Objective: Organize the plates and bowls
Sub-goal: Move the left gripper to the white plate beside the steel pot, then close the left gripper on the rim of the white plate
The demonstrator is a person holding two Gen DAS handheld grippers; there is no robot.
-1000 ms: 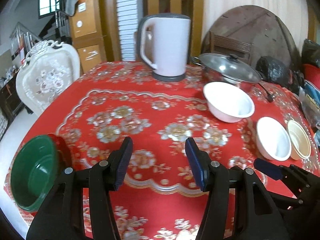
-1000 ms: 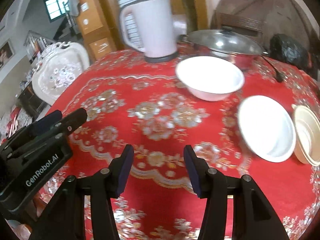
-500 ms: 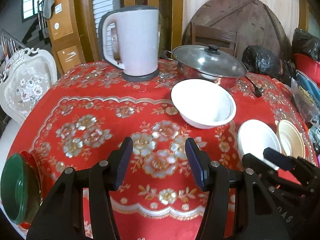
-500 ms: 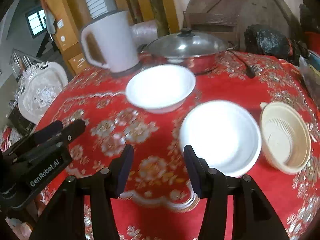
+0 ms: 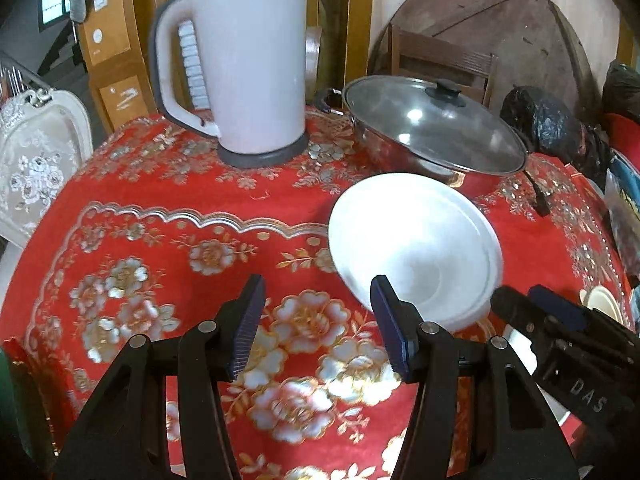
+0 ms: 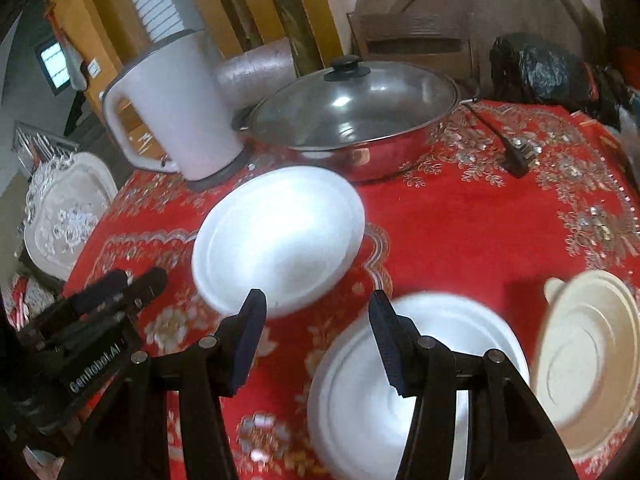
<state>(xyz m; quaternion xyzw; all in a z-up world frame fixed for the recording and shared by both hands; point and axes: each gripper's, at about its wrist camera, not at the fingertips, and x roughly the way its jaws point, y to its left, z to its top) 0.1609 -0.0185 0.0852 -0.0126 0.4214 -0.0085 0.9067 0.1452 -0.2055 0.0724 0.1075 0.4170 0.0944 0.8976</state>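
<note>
Left wrist view: left gripper [image 5: 316,326] hangs over the red tablecloth [image 5: 160,240], jaws apart, nothing between them. Its right finger overlaps the near rim of the large white bowl [image 5: 416,240]; contact cannot be confirmed. Right gripper [image 5: 548,316] sits just beside that bowl. Beyond stand the kettle [image 5: 248,72] and the lidded pan [image 5: 432,128]. Right wrist view: right gripper [image 6: 316,338], jaws apart and empty, is above the near white bowl [image 6: 360,400], which rests on the cloth just beside a cream bowl [image 6: 588,360]. The large white bowl lies beyond, in front of the pan.
</note>
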